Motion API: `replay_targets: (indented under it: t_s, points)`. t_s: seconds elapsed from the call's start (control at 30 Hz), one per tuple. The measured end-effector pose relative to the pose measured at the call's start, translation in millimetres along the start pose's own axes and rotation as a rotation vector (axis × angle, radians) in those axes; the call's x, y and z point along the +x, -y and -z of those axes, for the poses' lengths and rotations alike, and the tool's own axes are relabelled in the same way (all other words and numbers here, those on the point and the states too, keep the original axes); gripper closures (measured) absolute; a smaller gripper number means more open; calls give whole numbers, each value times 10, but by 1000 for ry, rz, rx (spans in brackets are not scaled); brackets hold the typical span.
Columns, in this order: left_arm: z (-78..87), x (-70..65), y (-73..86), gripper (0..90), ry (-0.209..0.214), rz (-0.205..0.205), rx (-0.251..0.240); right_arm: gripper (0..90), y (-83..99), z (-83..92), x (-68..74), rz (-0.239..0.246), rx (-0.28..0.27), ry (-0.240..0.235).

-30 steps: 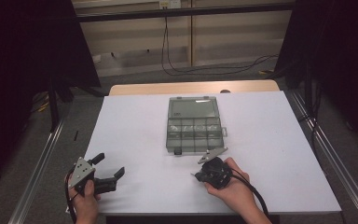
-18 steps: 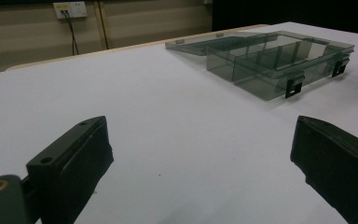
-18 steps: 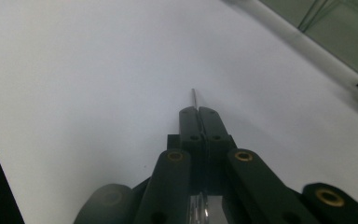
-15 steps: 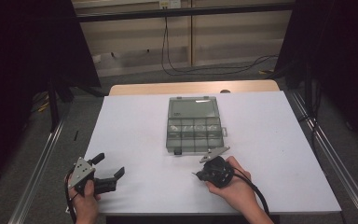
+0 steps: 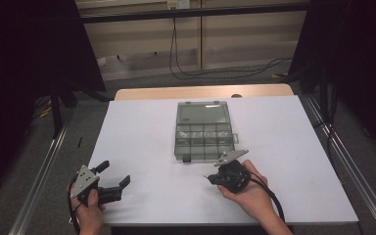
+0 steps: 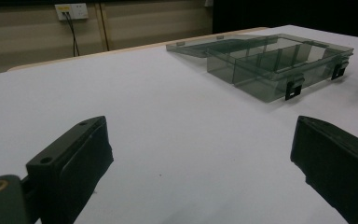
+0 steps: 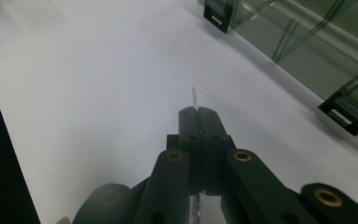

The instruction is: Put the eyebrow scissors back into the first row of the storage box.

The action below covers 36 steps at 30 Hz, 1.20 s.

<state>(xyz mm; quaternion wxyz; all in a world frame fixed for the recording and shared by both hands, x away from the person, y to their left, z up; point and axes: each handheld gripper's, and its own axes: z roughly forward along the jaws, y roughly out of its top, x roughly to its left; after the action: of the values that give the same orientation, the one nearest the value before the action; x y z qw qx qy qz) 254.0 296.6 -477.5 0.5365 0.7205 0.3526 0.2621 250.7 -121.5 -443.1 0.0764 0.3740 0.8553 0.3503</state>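
While the smoky clear plastic compartment box point(image 5: 204, 130) lies lid-open mid-table on the white sheet point(image 5: 142, 127), its black latches point(image 6: 293, 89) show up close. Right gripper point(image 5: 210, 178) — jaws clenched on a thin clear sliver point(image 7: 194, 99), beside the box. Left gripper point(image 5: 113, 175) — jaws spread, near corner.

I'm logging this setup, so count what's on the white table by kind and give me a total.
Clear compartment box, lid open: 1
Handheld tools: 2, the left tool and the right tool
Thin clear sliver pinched in the right tool: 1
Total: 4
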Motion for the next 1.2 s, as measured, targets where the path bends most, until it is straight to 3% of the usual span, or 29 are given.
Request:
replay_targets:
  t_s: [0.57,1.2]
  points:
    - [-4,-3,2,47,-6,1,3,900,-114,109,-193,-3,-27,-7]
    - [-2,0,3,47,-7,5,1,900,-409,143,-422,-12,-55,6]
